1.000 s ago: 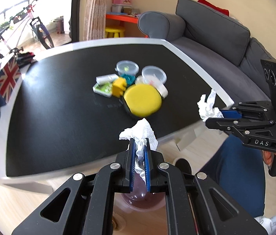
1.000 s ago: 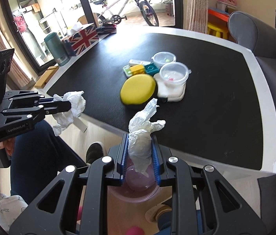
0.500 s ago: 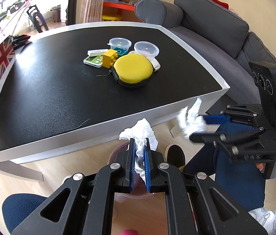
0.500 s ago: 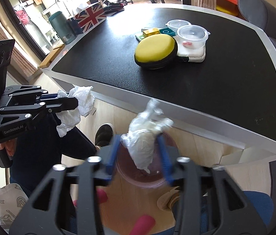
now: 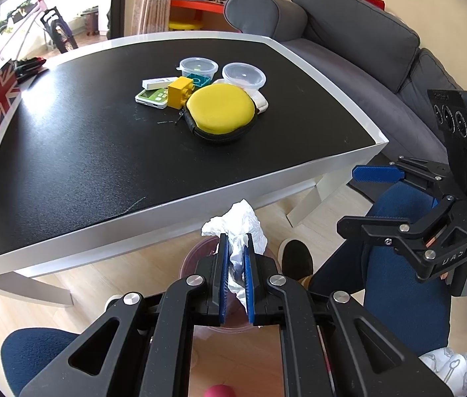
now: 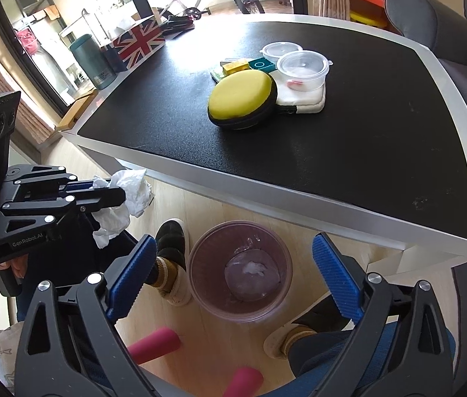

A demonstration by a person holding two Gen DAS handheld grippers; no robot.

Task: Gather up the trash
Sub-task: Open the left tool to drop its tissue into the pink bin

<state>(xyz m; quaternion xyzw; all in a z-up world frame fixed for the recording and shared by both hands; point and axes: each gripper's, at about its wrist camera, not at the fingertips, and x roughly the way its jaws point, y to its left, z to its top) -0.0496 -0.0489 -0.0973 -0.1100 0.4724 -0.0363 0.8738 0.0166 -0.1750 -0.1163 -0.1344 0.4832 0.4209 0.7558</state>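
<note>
My left gripper (image 5: 235, 264) is shut on a crumpled white tissue (image 5: 238, 226), held above a translucent pink bin (image 5: 193, 258) that it mostly hides. In the right wrist view the same left gripper (image 6: 119, 193) holds that tissue (image 6: 130, 198) to the left of the bin, above a shoe. The right gripper (image 6: 233, 264) hangs over the bin (image 6: 200, 251), its jaws opening wide with nothing between the blue pads (image 6: 130, 271). A white tissue wad (image 6: 255, 269) lies at the bin's bottom. In the left wrist view the right gripper (image 5: 362, 201) is at the right, empty.
The black table with a white rim (image 6: 266, 185) stands just behind the bin and carries a yellow round case (image 6: 240, 97), clear lidded tubs (image 6: 303, 69) and a flag-patterned box (image 6: 139, 41). A person's legs and shoes (image 6: 170, 238) flank the bin. A grey sofa (image 5: 349, 49) stands at the right.
The right gripper opened and let go of its tissue, which now lies in the bin. Both grippers sank from table height toward the bin. The left still holds its tissue.
</note>
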